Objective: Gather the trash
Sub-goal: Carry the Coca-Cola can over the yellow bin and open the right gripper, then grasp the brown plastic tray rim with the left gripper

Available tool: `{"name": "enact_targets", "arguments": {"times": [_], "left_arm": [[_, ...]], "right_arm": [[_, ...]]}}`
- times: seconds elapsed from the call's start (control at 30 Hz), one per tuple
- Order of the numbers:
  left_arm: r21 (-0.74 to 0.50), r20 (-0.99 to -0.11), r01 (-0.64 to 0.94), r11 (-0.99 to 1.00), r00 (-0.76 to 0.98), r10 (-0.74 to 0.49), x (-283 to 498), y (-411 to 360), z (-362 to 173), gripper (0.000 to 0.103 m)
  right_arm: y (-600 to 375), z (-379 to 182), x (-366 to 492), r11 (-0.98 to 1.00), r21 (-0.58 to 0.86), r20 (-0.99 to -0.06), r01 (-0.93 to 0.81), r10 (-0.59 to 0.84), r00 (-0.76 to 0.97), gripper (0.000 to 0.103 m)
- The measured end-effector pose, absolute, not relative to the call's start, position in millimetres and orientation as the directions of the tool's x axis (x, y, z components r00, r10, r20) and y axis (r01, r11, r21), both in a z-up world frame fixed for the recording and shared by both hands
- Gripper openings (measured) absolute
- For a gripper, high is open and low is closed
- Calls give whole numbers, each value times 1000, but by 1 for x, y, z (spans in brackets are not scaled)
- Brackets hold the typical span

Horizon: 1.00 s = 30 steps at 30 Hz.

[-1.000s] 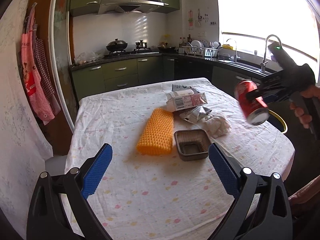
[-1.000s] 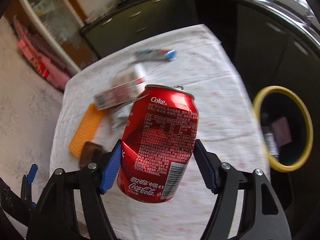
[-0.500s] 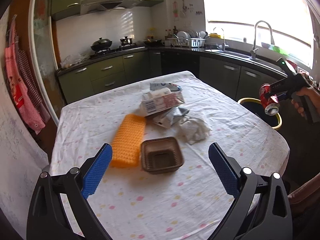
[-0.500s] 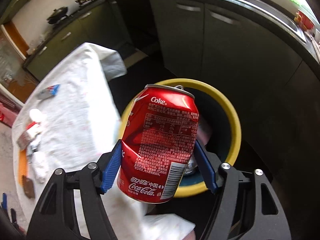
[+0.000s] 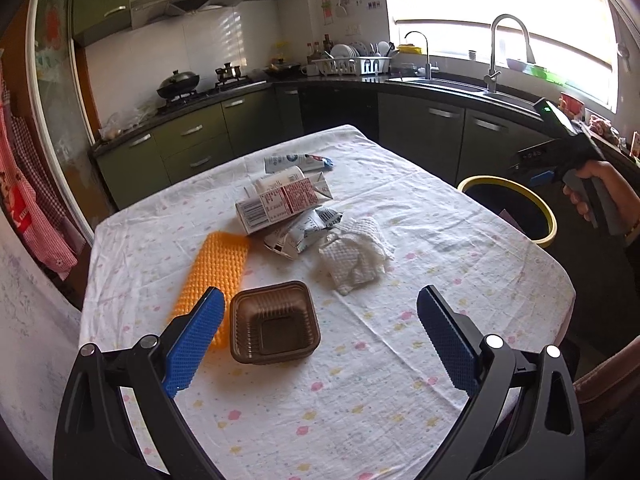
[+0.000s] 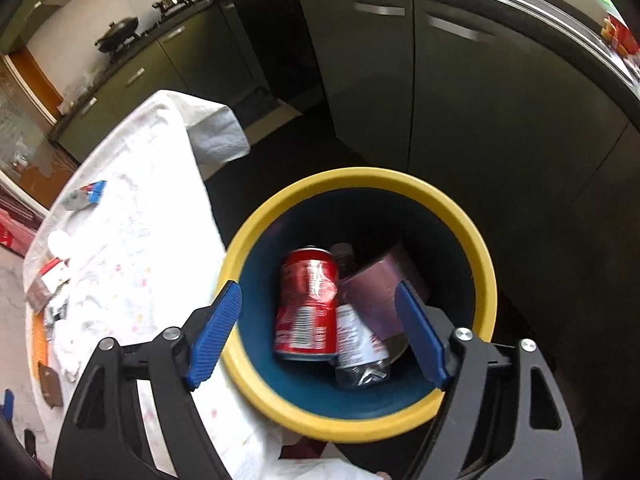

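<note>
The right gripper (image 6: 320, 320) hangs over the yellow-rimmed bin (image 6: 486, 268), its jaws opening with nothing between them. Below, the red can (image 6: 308, 300) lies inside on other rubbish, long axis running toward the far rim, top end away.

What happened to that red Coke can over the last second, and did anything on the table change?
The right gripper carried the red can off the table to above the yellow-rimmed bin, and its jaws are opening: the can is out of them and lies in the bin. The left gripper stayed open and empty; the brown tray, orange pad and carton lie as before.
</note>
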<state>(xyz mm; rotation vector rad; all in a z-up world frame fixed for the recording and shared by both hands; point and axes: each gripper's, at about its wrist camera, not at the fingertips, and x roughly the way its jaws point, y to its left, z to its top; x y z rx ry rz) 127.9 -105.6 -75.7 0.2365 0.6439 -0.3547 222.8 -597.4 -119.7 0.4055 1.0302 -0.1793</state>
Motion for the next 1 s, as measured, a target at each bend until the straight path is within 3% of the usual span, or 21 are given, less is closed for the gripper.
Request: {"name": "enact_targets", "arguments": {"times": [0.33, 0.67, 1.0], "left_arm": [[96, -649, 333, 938, 736, -195, 143, -87, -84, 95], [-3, -725, 297, 955, 657, -207, 169, -83, -109, 95], [21, -768, 233, 972, 627, -133, 192, -85, -130, 94]], "right_arm": [[-560, -104, 180, 927, 284, -821, 246, 102, 562, 78], [-535, -98, 172, 940, 303, -796, 158, 158, 585, 80], [-536, -112, 176, 930, 336, -799, 151, 197, 568, 80]]}}
